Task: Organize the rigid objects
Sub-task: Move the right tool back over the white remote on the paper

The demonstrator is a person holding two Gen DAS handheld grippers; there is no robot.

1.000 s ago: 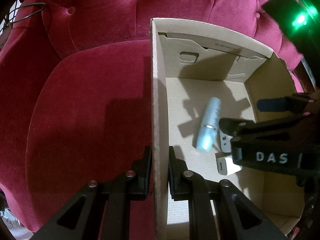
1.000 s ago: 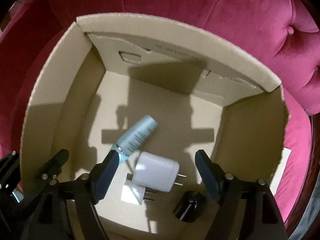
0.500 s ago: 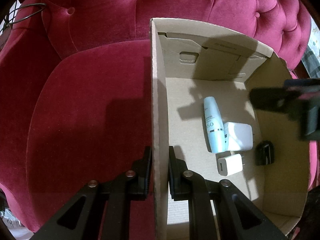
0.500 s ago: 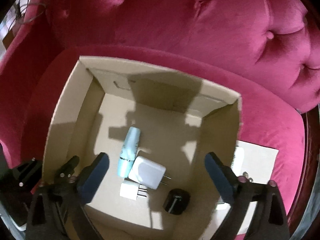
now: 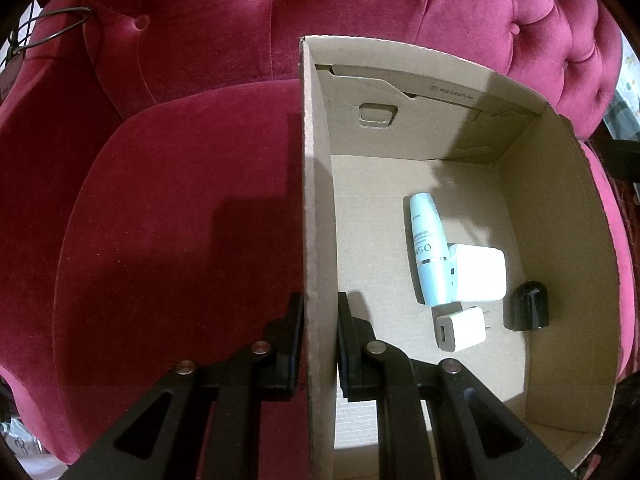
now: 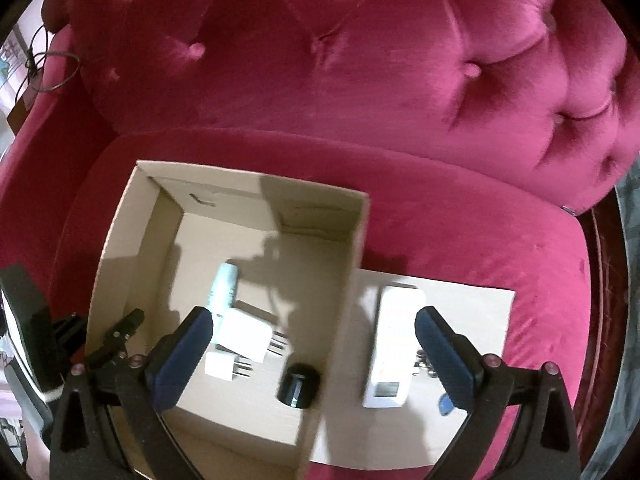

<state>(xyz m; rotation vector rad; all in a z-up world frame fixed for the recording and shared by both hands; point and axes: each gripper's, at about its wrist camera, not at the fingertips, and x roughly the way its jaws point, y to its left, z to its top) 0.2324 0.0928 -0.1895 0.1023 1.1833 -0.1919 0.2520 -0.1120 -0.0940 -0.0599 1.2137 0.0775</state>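
Observation:
An open cardboard box sits on a red velvet sofa seat. Inside lie a pale blue tube, a large white charger, a small white charger and a black cap. My left gripper is shut on the box's left wall. My right gripper is open and empty, raised above the box's right wall. A white rectangular device lies on a cardboard sheet right of the box.
The tufted sofa back rises behind the box. A cable hangs at the sofa's far left. Small metal bits and a blue item lie on the sheet by my right finger.
My right gripper has let go of the large white charger in the box, then lifted up and back to the right. The left gripper has kept its hold on the wall.

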